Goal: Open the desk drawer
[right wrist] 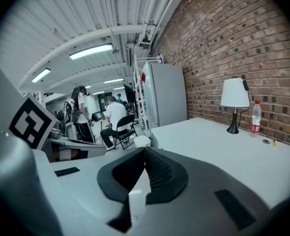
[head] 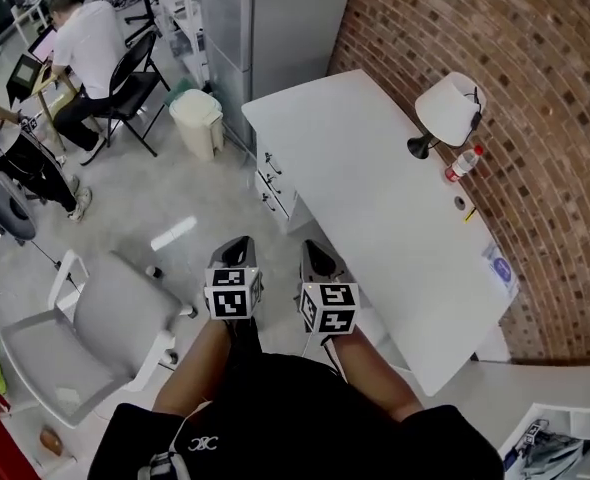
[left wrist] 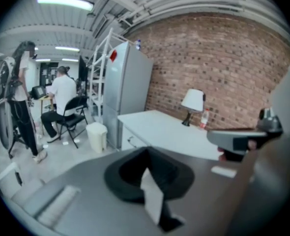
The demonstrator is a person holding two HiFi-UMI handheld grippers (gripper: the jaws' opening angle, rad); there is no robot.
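Left gripper [head: 237, 245], right gripper [head: 317, 252] (both closed) face the desk drawer [head: 272, 184]

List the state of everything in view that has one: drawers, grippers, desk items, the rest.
desk drawers: shut, nothing on the handles
left gripper: jaws together, empty, clear of the drawers
right gripper: jaws together, empty, clear of the drawers
lamp: upright; cannot tell if lit
bottle: upright, red cap on
trash bin: lid down
office chair: unoccupied
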